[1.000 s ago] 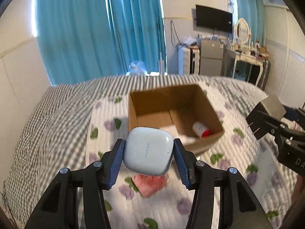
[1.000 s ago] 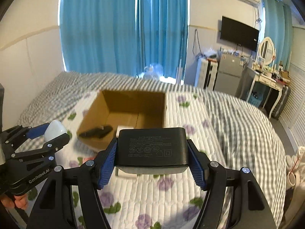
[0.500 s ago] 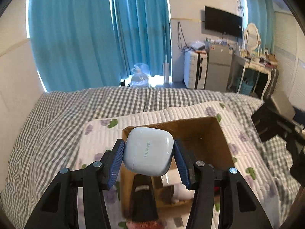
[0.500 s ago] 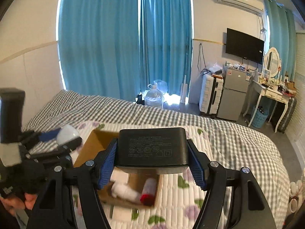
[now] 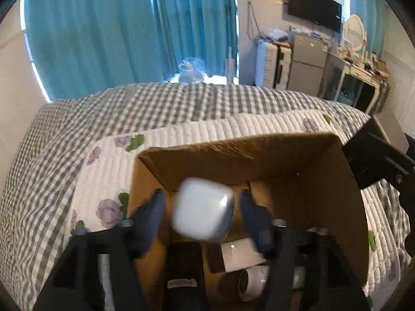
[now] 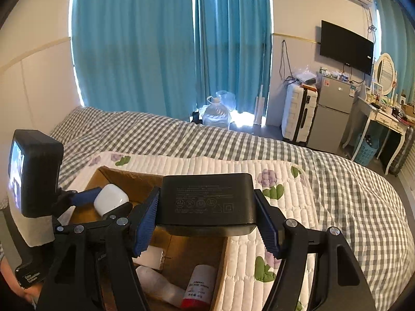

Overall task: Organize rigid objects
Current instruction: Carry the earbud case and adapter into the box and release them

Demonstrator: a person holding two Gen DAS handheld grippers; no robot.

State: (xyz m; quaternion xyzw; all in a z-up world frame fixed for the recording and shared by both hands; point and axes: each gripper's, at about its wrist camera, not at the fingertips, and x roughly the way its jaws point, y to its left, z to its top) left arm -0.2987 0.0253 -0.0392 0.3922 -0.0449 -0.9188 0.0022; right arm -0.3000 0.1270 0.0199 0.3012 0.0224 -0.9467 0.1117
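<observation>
Since a second ago we have carried both claws from short of the box (image 5: 262, 160) to right over its open top, and the left claw (image 5: 202, 213) has let go: its blue pads (image 5: 151, 216) now stand clear on both sides of the white case (image 5: 203, 212), which is blurred and appears to be dropping into the box. The right claw (image 6: 207, 216) is closed on the black adapter (image 6: 207, 200), pads pressed to its two short ends, and holds it over the box's right part.

We judge the case light, hard and glossy, so it slips easily; the flat sides give the best hold, not the rounded corners. A short fall onto cardboard should not hurt it. The adapter looks dense and stiff, with a matte shell that grips well; holding it by the ends, as now, keeps it level, but its weight calls for a firm squeeze and a low release.

The box sits on the floral quilt (image 6: 285, 176) on the bed (image 6: 350, 181). In the left view it holds a dark flat thing (image 5: 185, 272) near us, a white card or small pack (image 5: 241, 255) and a white tube (image 5: 253, 281). In the right view we see a red-capped tube (image 6: 199, 289) and a white roll or bottle (image 6: 158, 283) lying on the bottom.
</observation>
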